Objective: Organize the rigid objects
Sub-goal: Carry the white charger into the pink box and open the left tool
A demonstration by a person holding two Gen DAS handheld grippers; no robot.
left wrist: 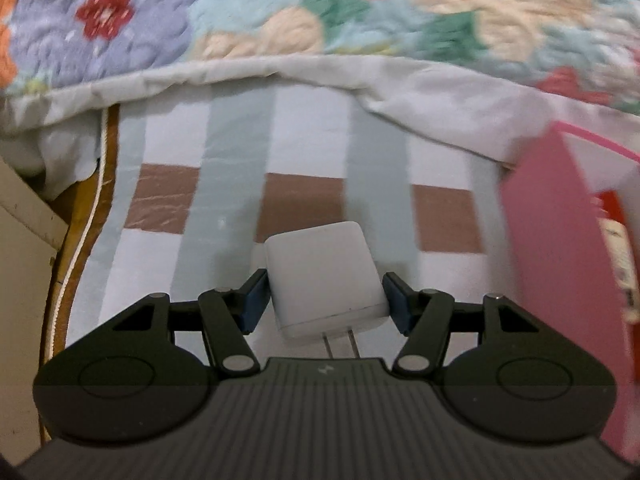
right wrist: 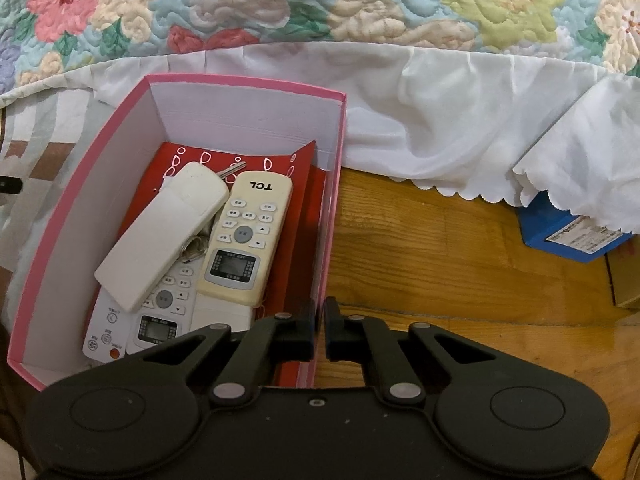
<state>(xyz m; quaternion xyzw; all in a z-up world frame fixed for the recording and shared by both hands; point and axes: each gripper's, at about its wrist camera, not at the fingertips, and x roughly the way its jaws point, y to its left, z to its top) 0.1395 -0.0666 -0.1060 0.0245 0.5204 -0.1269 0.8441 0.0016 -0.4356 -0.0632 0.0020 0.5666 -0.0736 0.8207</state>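
A white plug-in charger point(left wrist: 320, 268) sits between the blue pads of my left gripper point(left wrist: 325, 279), prongs pointing back at the camera; the pads press on both its sides above a checked cloth point(left wrist: 224, 184). A pink box point(left wrist: 560, 240) stands just to the right. In the right wrist view the pink box point(right wrist: 52, 220) holds a cream TCL remote point(right wrist: 248, 236), a white remote point(right wrist: 164, 232) lying face down over a third remote point(right wrist: 160, 316), a key point(right wrist: 234, 169) and a red card point(right wrist: 296, 184). My right gripper point(right wrist: 319, 308) is shut on the box's right wall.
A floral quilt point(right wrist: 360, 4) with a white frill point(right wrist: 440, 120) hangs behind the box. Wooden floor point(right wrist: 440, 248) lies right of it, with a blue carton point(right wrist: 568, 232) and a cardboard box point(right wrist: 626, 280) at the far right. Cream furniture point(left wrist: 24, 240) stands at the left.
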